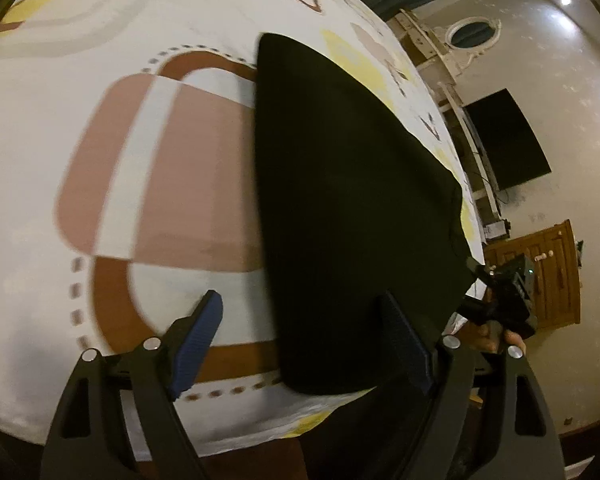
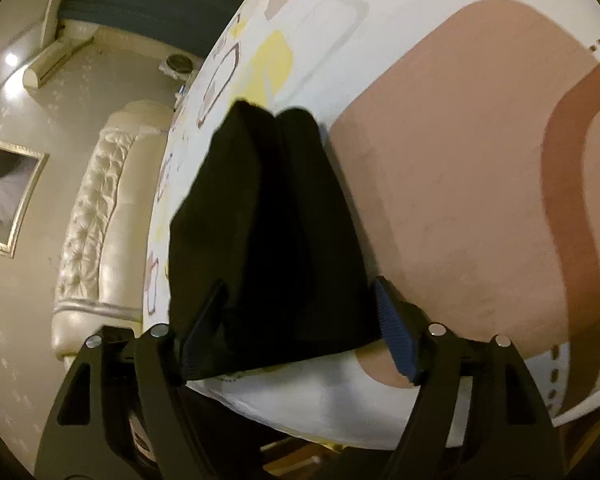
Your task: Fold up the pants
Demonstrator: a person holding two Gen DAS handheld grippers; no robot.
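While both grippers, left (image 1: 300,344) & right (image 2: 296,336), hover w/ jaws released, pants (image 1: 340,200) lie on bed (image 1: 180,180) lengthwise-folded; next: grab near end, fold over.

The pants (image 1: 352,208) are matt black cloth, smooth and unpatterned. Under them, the bedsheet (image 1: 148,40) is soft white cloth printed with pink, brown and yellow shapes. Beside the bed, the headboard (image 2: 100,216) is glossy, tufted cream leather-like padding. Each gripper's 2 fingers (image 1: 198,340) are matt black plastic with ribbed blue pads and shiny metal pins. The cabinet (image 1: 540,276) is brown wood.
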